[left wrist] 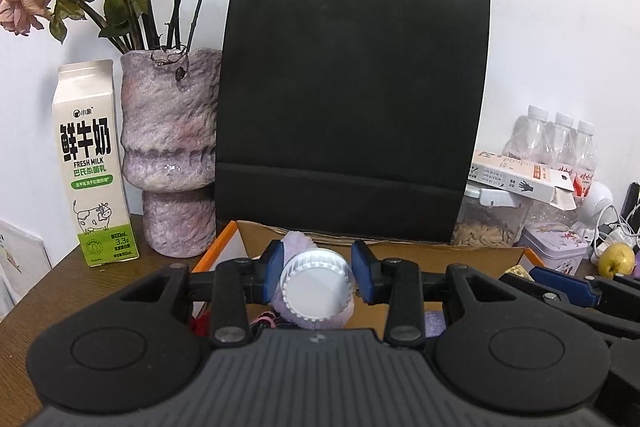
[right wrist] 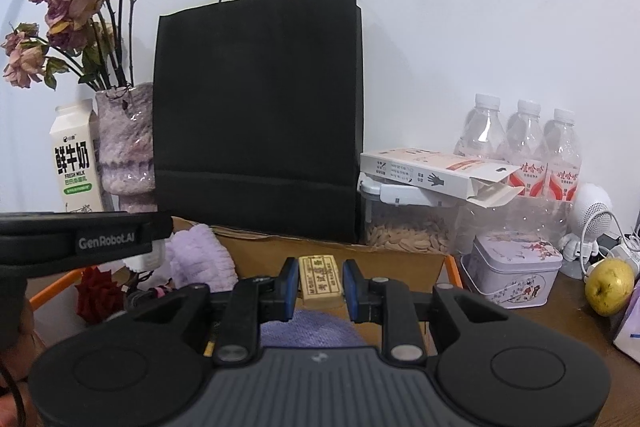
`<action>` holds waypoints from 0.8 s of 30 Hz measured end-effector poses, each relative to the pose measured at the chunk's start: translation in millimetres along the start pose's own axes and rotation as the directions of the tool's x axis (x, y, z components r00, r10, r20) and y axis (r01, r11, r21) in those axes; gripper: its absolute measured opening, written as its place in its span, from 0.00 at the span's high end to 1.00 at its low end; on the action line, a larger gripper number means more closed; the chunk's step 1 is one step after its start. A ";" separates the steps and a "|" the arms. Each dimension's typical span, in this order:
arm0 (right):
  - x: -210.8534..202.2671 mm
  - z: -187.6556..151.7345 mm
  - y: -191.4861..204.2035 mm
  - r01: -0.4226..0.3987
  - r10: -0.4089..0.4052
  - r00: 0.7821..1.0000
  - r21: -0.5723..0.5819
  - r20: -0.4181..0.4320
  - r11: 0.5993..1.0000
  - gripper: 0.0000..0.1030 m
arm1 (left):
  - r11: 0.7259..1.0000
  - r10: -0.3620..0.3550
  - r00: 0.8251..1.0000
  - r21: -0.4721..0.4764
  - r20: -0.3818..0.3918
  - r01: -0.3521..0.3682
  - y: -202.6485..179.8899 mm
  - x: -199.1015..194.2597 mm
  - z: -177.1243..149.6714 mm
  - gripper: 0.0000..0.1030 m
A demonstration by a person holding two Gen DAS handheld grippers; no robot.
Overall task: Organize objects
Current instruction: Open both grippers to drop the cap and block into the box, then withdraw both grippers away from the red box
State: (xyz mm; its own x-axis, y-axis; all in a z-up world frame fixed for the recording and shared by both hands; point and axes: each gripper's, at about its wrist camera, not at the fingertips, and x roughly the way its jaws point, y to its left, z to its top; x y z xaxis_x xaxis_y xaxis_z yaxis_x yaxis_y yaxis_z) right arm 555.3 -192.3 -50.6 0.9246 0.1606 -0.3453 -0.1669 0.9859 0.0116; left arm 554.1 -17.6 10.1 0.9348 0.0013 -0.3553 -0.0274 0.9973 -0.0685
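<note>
Left wrist view: both grippers hung over the open cardboard box [left wrist: 416, 255], each with something between its pads.

The left gripper [left wrist: 318, 273] was clamped on a white ridged-cap container [left wrist: 316, 287], cap end facing the camera, its long axis running away along the fingers toward the black paper bag [left wrist: 352, 107]; it hung above a lilac fluffy cloth [right wrist: 200, 259] in the box. In the right wrist view the right gripper [right wrist: 321, 285] stood narrow around a small tan labelled block [right wrist: 322, 279], which lay dead centre between the pads, its long axis pointing far, seemingly held. The left one was nearer the box's left wall and the vase [left wrist: 172, 155], so setting down the container probably fell to that side.
</note>
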 end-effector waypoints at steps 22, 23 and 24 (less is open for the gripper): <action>-4.0 -0.2 -6.7 0.063 -0.063 0.998 0.032 -0.009 0.997 0.00 | 0.999 0.029 0.999 0.018 0.042 -0.030 26.5 -12.3 2.5 0.00; -5.7 -0.1 -6.9 0.058 -0.058 0.998 0.034 -0.010 0.998 0.00 | 0.999 0.028 0.999 0.017 0.043 -0.028 27.8 -14.6 2.6 0.00; -7.7 0.0 -7.0 0.053 -0.053 0.999 0.033 -0.014 0.998 0.00 | 1.000 0.024 0.999 0.016 0.045 -0.025 29.2 -17.5 2.7 0.00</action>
State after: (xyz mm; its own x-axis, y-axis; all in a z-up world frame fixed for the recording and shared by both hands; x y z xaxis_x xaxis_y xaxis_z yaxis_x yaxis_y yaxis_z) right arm 549.4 -200.5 -48.1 0.9274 0.1078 -0.3582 -0.1063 0.9940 0.0241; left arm 537.9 11.8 16.9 0.9489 0.0290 -0.3141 -0.0451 0.9980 -0.0442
